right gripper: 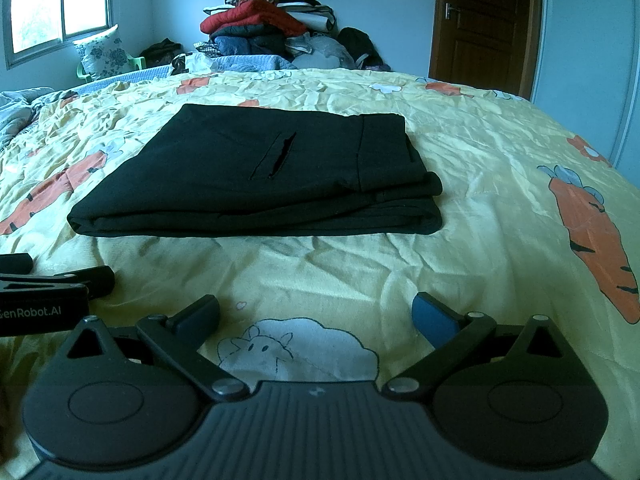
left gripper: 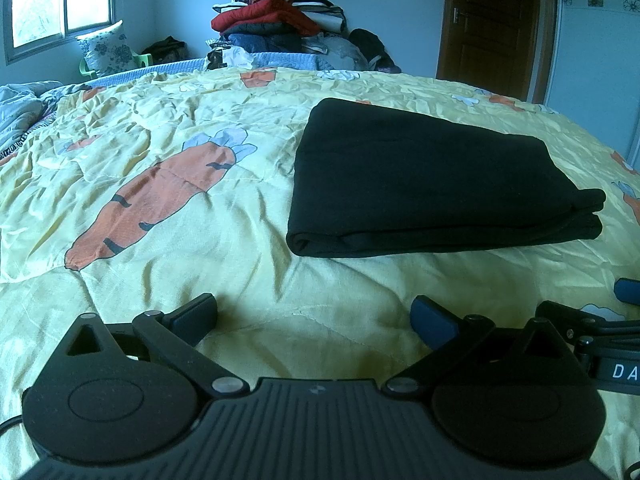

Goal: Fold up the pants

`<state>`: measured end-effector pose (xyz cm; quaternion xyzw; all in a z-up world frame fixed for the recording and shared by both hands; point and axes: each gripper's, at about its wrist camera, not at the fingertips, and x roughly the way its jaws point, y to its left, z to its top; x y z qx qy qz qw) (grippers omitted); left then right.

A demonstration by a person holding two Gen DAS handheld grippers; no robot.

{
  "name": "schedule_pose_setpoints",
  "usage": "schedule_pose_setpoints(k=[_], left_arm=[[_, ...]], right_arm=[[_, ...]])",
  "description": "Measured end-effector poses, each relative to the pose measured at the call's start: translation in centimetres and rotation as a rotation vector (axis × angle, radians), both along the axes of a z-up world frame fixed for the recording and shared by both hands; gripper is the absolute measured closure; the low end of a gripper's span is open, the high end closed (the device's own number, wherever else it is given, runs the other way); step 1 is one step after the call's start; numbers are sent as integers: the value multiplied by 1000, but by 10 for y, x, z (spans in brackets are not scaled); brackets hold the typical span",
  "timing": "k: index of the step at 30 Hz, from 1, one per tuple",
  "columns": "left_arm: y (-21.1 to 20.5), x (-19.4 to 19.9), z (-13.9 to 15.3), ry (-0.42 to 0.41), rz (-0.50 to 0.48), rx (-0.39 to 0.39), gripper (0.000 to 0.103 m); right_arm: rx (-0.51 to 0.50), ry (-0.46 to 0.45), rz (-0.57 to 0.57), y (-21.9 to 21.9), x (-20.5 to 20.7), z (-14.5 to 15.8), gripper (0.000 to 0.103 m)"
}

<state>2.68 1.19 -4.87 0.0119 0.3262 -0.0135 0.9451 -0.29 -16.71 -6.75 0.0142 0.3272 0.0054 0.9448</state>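
Nearest to me are both claws, side by side above the quilt (right gripper: 500, 184). My left claw (left gripper: 314, 318) has its fingers spread wide with nothing between them, and my right claw (right gripper: 316, 316) is spread just as wide and equally bare. Under the right one a printed sheep (right gripper: 296, 346) shows on the yellow cloth.

Beyond the claws, apart from both, lie the pants (right gripper: 260, 176): a black, flat, layered packet resting on the quilt, its stacked edges facing me, a slit pocket showing on top. Neither claw touches it. I judge the folding as good as done; the layers sit square enough, and at most a small tidy of the right-hand end, where one layer sticks out a little, may be left. I cannot tell how neat the far edge is.

Around the pants the quilt is creased and printed with big orange carrots (left gripper: 156, 196). Past the pants, beyond the bed's far edge, a tall pile of clothes (right gripper: 272, 24) stands against the pale wall. Left of the pile are a flowered pillow (left gripper: 108, 50) and a window (left gripper: 60, 4); right of it, a brown door (right gripper: 484, 20).
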Motion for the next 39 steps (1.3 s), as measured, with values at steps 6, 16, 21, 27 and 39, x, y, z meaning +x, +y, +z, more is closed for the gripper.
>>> schedule_pose_setpoints(k=[6, 16, 21, 27, 39], left_arm=[[0, 0, 0, 0, 1, -1, 0], [1, 0, 0, -1, 8, -5, 0], [4, 0, 0, -2, 13, -7, 0], [4, 0, 0, -2, 13, -6, 0], [4, 1, 0, -2, 14, -7, 0]], right_arm=[[0, 0, 0, 0, 0, 0, 0], [0, 0, 0, 0, 0, 0, 0], [0, 0, 0, 0, 0, 0, 0], [0, 0, 0, 0, 0, 0, 0], [-1, 0, 0, 0, 0, 0, 0]])
